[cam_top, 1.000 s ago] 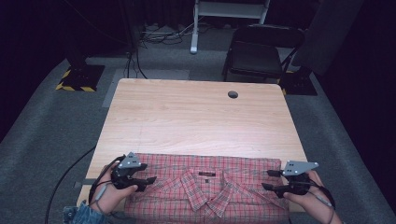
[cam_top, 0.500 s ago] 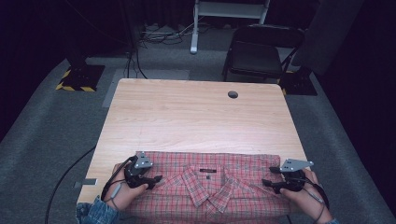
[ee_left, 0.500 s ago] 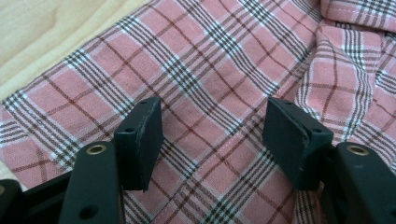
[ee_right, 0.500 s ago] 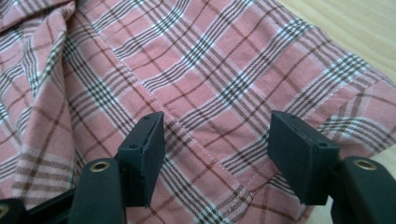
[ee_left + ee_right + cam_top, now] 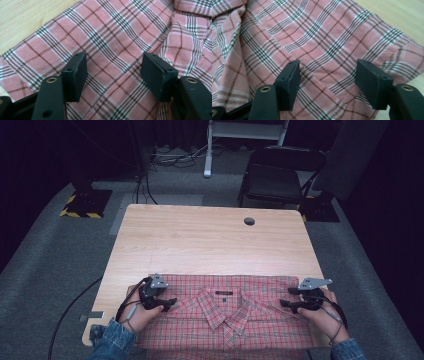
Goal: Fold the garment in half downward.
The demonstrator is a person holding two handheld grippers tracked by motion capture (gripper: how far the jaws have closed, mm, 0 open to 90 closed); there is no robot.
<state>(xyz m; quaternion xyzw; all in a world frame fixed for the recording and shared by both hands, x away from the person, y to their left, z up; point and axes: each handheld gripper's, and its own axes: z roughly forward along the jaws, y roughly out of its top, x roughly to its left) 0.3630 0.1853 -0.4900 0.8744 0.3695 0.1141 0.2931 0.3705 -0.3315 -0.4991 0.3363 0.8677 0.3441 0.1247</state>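
**Two claws over a plaid shirt**

At the near edge of the desk (image 5: 210, 240) lies a pink plaid shirt (image 5: 225, 320), spread flat with its collar (image 5: 223, 301) in the middle and its buttoned front facing up. Its near hem runs off the bottom of the high view; its far edge lies straight across the wood.

The left claw (image 5: 170, 303) sits over the shirt's left shoulder, held by a hand in a denim cuff, its tips pointing in toward the collar. In the left gripper view its jaws stand spread with plaid cloth showing between them — nothing pinched, the pads clear of any fold. Bare wood shows at the upper left of that view, past the shirt's edge.

The right claw (image 5: 286, 305) mirrors it over the right shoulder, tips also pointing inward. Its jaws have just been opening and stand spread above the cloth, gripping nothing; a stitched seam runs between them in the right gripper view, and the shirt's edge and wood lie at the upper right.

Beyond the shirt the desk is plain light wood, with a round cable hole (image 5: 249, 221) near its far edge. Behind the desk — a black chair (image 5: 272, 177) on grey carpet, and a stand base with yellow-black tape (image 5: 80, 205) far left.
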